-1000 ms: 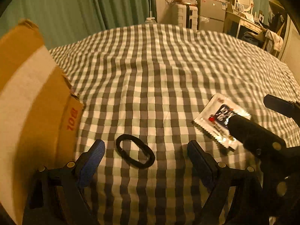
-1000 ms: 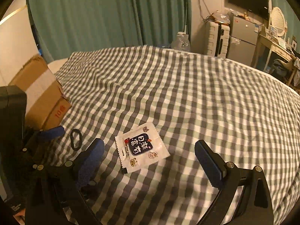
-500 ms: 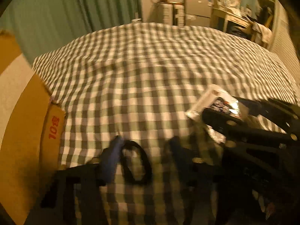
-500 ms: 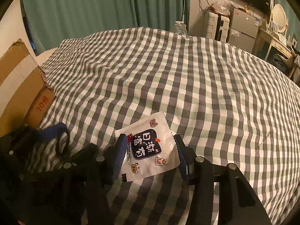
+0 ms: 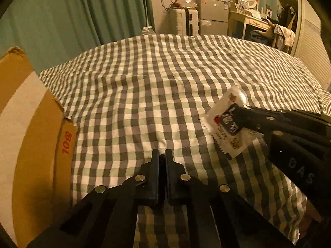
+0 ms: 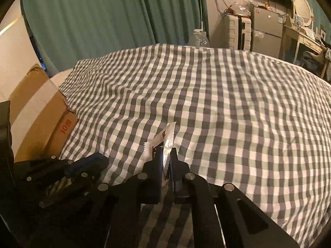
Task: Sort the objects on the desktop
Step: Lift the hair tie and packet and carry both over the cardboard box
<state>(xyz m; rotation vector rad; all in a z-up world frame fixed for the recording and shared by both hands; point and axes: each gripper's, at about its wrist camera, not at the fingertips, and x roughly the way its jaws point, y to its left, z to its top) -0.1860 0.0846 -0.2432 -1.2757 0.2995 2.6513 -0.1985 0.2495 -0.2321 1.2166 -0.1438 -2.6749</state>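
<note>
My left gripper (image 5: 162, 155) points down at the checked bedspread (image 5: 165, 82), and its jaws are closing, the pads pressed together. The black hair tie that lay there is gone from the cloth; it is hidden between the pads. To the right, my right gripper (image 5: 234, 111) has its jaws closing on a white snack packet (image 5: 222, 130) with a dark label, lifted off the cloth. In the right wrist view the packet (image 6: 166, 138) stands on edge, pinched between the fingers of that gripper (image 6: 165, 155). The left gripper (image 6: 91, 161) shows at lower left.
A brown cardboard box (image 5: 31, 144) with white tape and red print stands at the left edge of the bed, close to my left gripper; it also shows in the right wrist view (image 6: 37, 107). Green curtains, a suitcase (image 5: 186, 20) and a dresser stand beyond the bed.
Both grippers went from wide open to shut. The left closed over the hair tie, which vanished between its pads. The right closed on the packet and tipped it up on edge.
</note>
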